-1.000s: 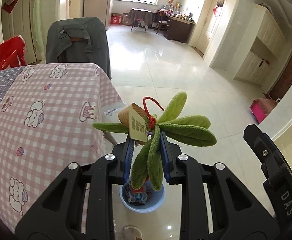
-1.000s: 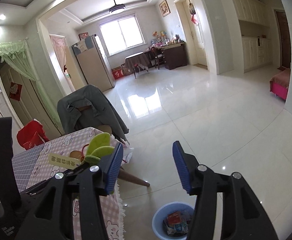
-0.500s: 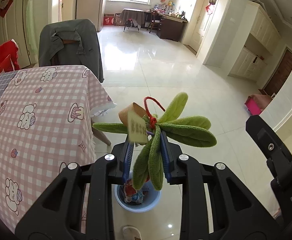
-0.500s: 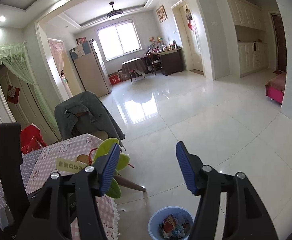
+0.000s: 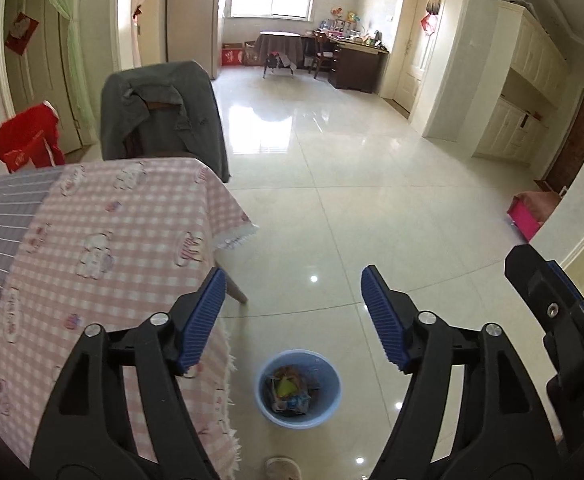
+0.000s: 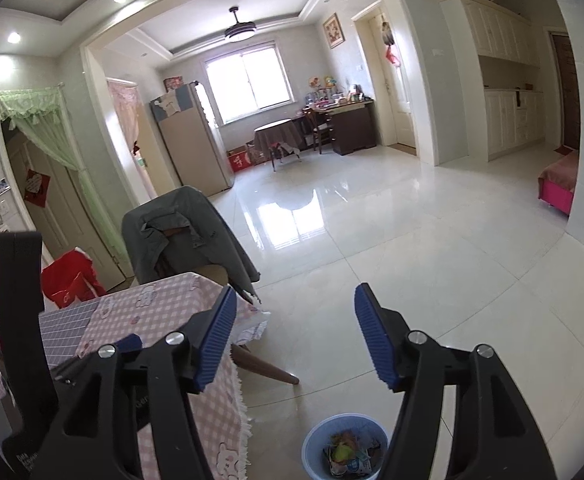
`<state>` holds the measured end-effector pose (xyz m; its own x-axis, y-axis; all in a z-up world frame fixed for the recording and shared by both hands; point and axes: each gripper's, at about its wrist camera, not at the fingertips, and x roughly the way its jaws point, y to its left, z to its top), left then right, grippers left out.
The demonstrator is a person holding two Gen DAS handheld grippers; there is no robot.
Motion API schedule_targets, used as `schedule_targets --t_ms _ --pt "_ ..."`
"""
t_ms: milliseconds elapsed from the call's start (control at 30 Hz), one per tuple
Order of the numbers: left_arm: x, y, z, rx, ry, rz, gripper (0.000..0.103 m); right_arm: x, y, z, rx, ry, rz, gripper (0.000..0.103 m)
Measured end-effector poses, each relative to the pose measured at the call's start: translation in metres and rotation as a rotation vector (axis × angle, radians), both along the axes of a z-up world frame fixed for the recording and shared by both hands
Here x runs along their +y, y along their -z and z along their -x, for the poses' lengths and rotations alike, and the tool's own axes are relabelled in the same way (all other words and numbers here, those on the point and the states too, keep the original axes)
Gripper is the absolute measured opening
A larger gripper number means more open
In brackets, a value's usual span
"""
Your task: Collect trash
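Left gripper [image 5: 294, 312] is opening, empty; the bin [image 5: 298, 388] lies below its fingers, something green, perhaps trash, inside.

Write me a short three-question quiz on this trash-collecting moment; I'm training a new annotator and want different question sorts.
1. True or false: the left gripper has something between its jaws.
2. Where does the blue bin stand?
A. on the table
B. on the floor beside the table
C. on the chair
3. Fill in: a grey ____ hangs over the chair.

Key:
1. False; the jaws are opening with nothing between them.
2. B; it stands on the tiles by the pink checked tablecloth, with a green item among wrappers inside.
3. jacket
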<state>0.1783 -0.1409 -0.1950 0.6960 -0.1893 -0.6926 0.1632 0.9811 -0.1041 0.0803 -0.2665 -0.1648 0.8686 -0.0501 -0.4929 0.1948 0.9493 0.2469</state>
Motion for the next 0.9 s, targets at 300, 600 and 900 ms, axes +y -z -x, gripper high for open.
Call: schedule_targets --t_ms 300,600,900 --pt "0.044 -0.063 0.033 -0.065 -0.033 0.012 0.079 0.036 -0.057 0.026 -0.035 -0.027 0.020 0.062" --pt "0.086 -0.110 0.093 -0.139 0.069 0.014 0.081 0.095 -0.096 0.106 -0.067 0.033 0.088 0.066" --pt "0.116 -0.144 0.141 -0.172 0.109 -0.020 0.083 0.133 -0.120 0.149 -0.044 0.042 0.081 0.069"
